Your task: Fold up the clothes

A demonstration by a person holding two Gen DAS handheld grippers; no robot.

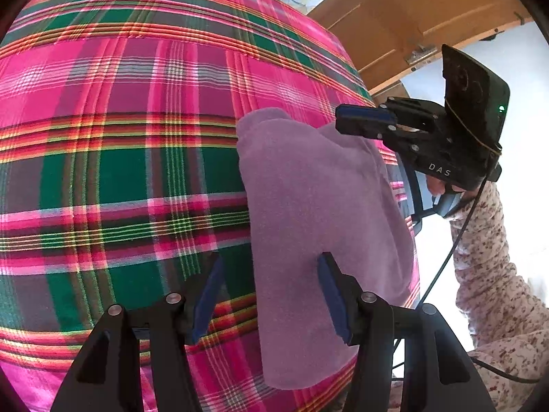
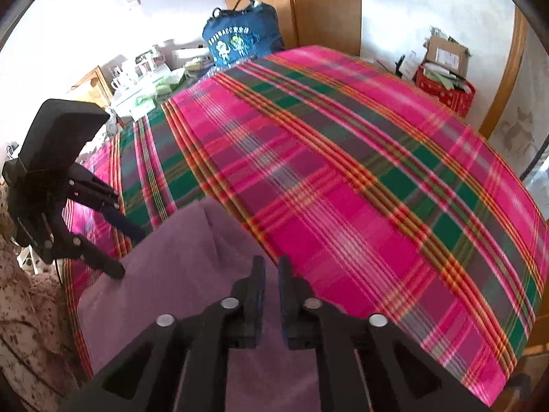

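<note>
Clothes here = one purple fleece garment (image 1: 319,226), already folded into a long narrow bundle & lying near the edge of the bed, on the pink/green plaid bedspread (image 1: 113,130). Bedspread is covering nearly the whole of both views; in the right wrist view it's stretching back toward a wooden wardrobe (image 2: 291,3), w/ a blue bag (image 2: 240,39) sitting at the far end of the bed. Red box (image 2: 446,92) w/ cardboard stuff is sitting on the floor by the right wall. Person's sleeve (image 1: 490,267), pale w/ small brown floral print, is showing at the right of the left wrist view. Left tool (image 1: 271,295) is hanging over the near part of the garment w/ jaws spread wide, nothing between them; one finger is over the plaid, the other over the purple fabric. Can't tell if the tips are touching cloth. Right tool (image 2: 271,274) is hovering over the garment's other end, jaws narrow w/ only a slim gap, gripping nothing; in the left wrist view its tips (image 1: 363,120) are sitting just above the fabric edge.
</note>
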